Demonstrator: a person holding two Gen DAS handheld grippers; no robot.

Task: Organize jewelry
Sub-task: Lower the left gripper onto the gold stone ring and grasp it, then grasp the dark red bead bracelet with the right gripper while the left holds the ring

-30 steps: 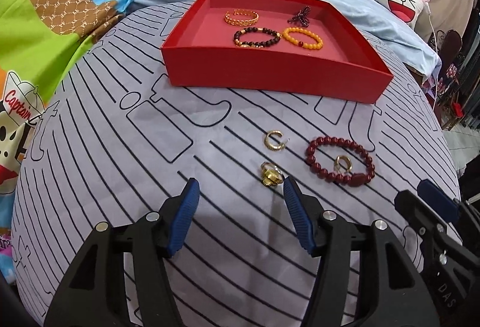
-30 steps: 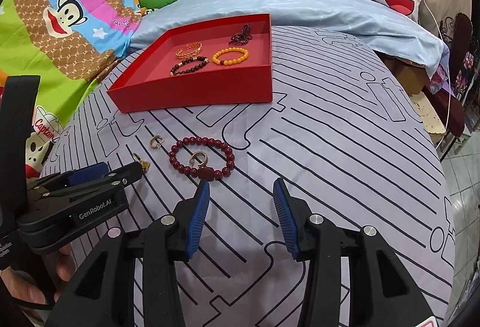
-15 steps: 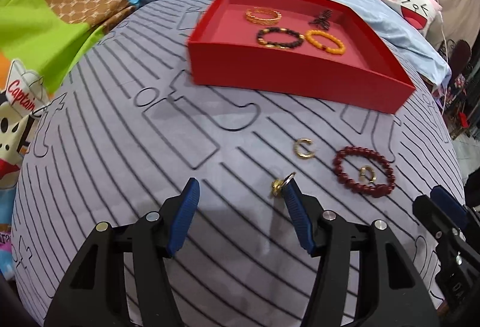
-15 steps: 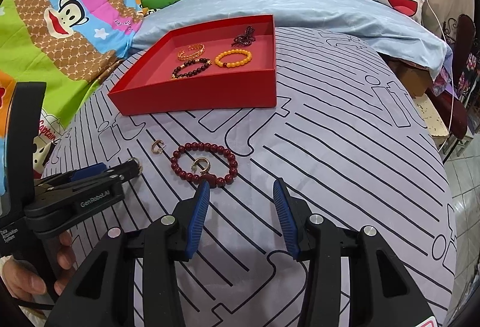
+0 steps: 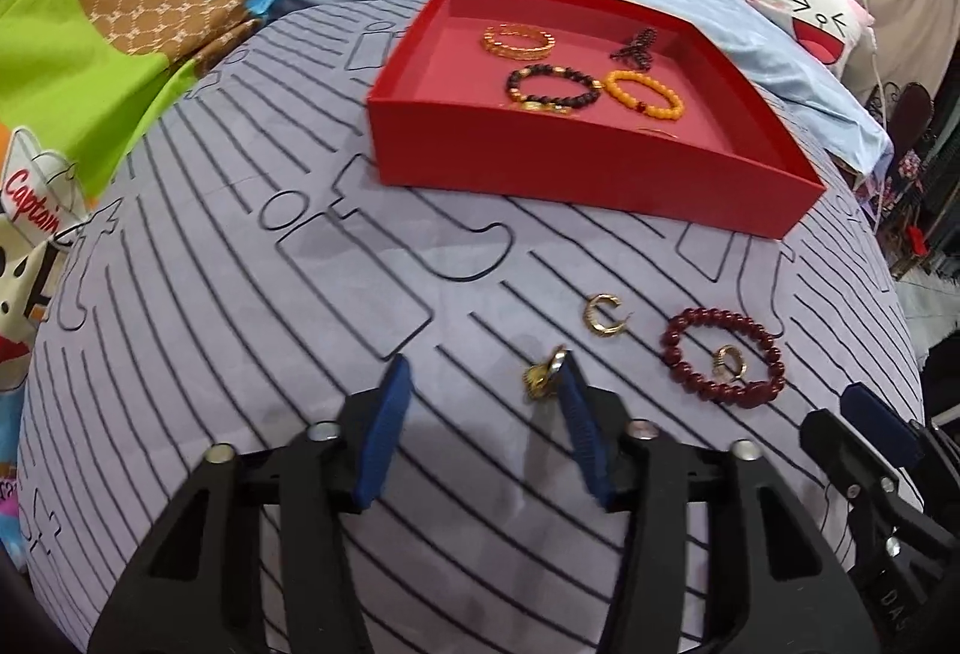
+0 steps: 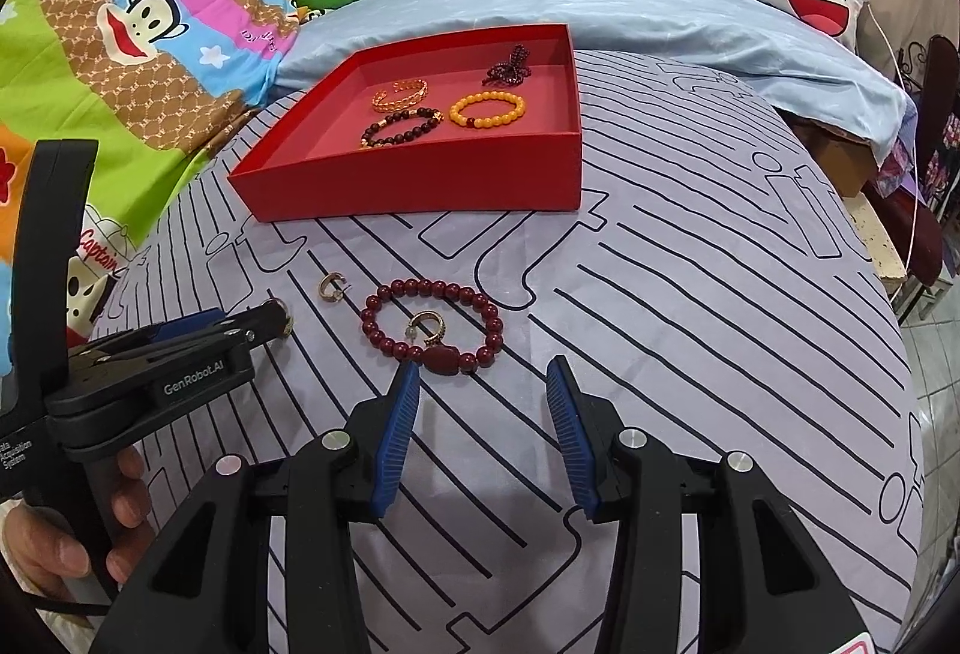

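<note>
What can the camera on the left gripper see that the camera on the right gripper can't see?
Only the left wrist view shows the left hand-held gripper from behind, wide open, with a small gold ring beside one of its fingers. Only the right wrist view shows the person's hand holding that gripper, and the open right hand-held gripper. Both show the red tray with four pieces inside, the dark red bead bracelet circling a gold earring, and another gold earring beside it.
</note>
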